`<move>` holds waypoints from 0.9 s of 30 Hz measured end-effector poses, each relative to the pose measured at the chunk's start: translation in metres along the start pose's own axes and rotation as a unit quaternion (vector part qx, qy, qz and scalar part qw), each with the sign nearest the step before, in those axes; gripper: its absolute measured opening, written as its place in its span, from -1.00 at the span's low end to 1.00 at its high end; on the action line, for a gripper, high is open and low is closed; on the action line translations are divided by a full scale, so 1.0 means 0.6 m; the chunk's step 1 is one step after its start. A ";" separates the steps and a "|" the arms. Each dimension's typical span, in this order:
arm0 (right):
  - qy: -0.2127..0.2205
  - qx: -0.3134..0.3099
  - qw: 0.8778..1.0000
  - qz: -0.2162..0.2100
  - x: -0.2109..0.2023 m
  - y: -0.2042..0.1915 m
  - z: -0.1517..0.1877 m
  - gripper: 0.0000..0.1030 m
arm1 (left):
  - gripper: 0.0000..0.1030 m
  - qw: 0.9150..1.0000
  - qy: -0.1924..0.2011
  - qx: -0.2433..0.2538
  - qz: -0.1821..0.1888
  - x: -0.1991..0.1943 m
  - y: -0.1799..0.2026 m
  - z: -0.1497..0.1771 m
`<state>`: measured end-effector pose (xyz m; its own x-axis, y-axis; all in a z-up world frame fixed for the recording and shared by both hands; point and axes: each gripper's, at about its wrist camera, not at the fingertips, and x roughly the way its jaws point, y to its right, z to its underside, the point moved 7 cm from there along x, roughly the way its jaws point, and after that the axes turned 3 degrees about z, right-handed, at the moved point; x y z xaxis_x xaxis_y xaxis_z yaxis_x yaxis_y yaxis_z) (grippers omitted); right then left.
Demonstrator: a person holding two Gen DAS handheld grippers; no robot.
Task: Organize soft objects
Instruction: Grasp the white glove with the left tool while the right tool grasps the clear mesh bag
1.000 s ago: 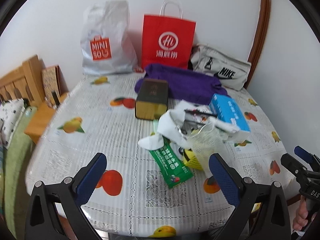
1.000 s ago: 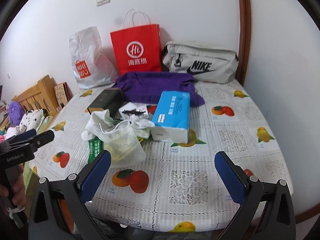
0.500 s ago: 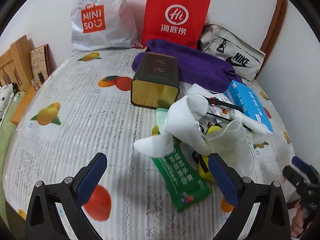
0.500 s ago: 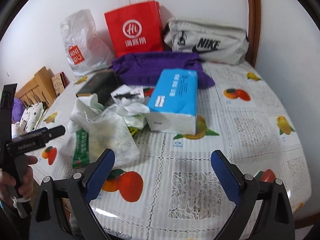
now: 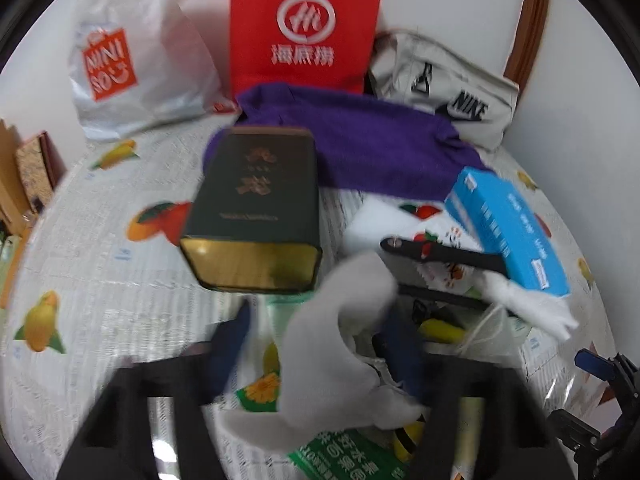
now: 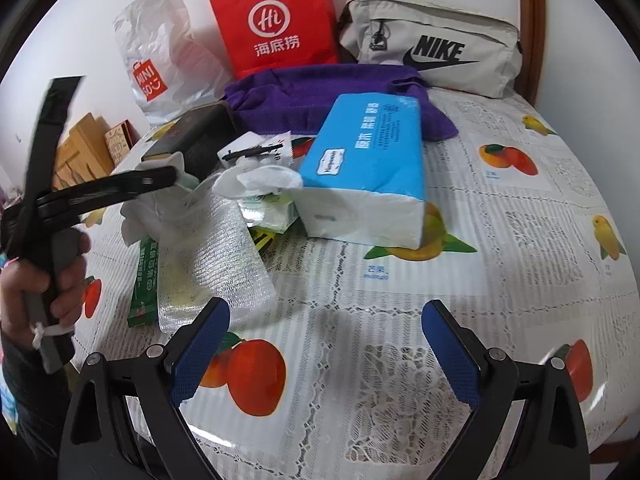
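Two grippers we record: left gripper (image 5: pixel 320 344), lower centre, jaws closing around the white sock (image 5: pixel 344 344) atop the clutter; contact unclear through blur. Right gripper (image 6: pixel 324 350) gapes wide, empty, over the tablecloth (image 6: pixel 520 240).

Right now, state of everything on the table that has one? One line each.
left gripper: jaws closing, white sock between them
white sock: crumpled, partly raised off the table
right gripper: open, nothing between the jaws
tissue pack: lying flat, sealed as far as I can tell
dark tin: lying on its side
purple cloth: bunched, unfolded
red paper bag: upright against the wall
grey pouch: zip state unclear
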<state>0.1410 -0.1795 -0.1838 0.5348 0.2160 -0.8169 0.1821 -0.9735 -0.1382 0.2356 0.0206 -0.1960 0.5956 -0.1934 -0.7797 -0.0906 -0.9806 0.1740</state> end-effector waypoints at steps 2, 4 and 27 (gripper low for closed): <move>-0.001 -0.004 1.000 -0.006 0.006 -0.006 0.000 0.87 | -0.48 1.000 -0.004 -0.008 0.022 0.008 0.000 0.003; 0.000 -0.012 1.000 -0.015 0.011 -0.015 -0.001 0.84 | -0.58 0.999 0.003 -0.009 0.031 0.002 -0.005 0.006; -0.008 -0.137 0.987 -0.085 0.094 -0.193 -0.038 0.73 | -0.65 0.996 0.015 -0.060 0.061 -0.039 -0.064 0.039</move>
<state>0.1689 -0.0531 -0.2013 0.4641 0.3710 -0.8043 0.4857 -0.8660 -0.1192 0.2065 0.0621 -0.1983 0.6099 -0.3072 -0.7306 -0.0678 -0.9387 0.3381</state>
